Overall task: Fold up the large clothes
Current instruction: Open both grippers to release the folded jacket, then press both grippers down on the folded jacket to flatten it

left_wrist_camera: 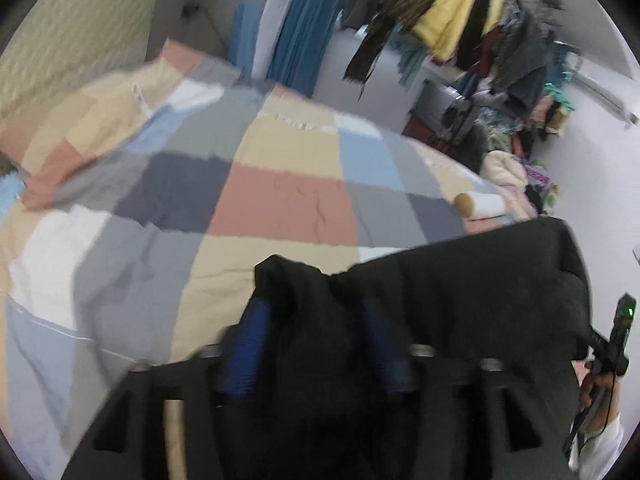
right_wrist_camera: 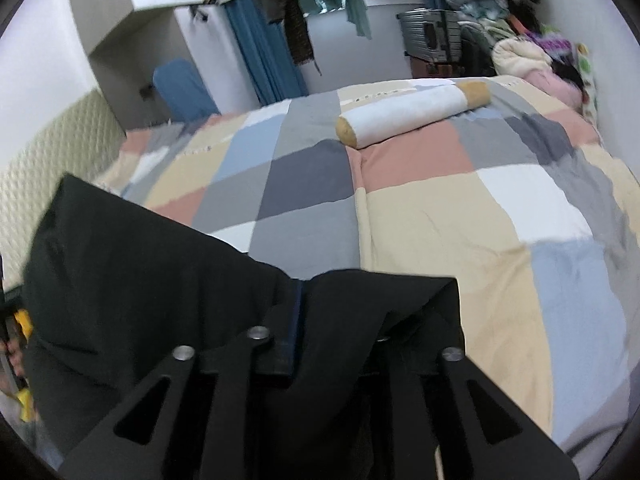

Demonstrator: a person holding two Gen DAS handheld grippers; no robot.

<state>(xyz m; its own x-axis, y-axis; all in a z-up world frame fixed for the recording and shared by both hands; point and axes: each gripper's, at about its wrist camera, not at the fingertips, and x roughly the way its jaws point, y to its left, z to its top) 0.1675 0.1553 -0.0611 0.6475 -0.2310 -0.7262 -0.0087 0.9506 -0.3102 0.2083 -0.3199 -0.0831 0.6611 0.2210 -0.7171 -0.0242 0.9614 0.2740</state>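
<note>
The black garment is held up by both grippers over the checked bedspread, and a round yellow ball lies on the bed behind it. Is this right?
Not quite: no ball lies there. It is a long white bolster pillow with tan ends, as the right wrist view shows. The rest holds: the left gripper and right gripper hold the black garment over the checked bedspread.

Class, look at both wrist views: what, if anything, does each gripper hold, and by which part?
Both hold one black garment. The left gripper and right gripper each pinch its upper edge, one at each end; which part of the garment cannot be told.
</note>
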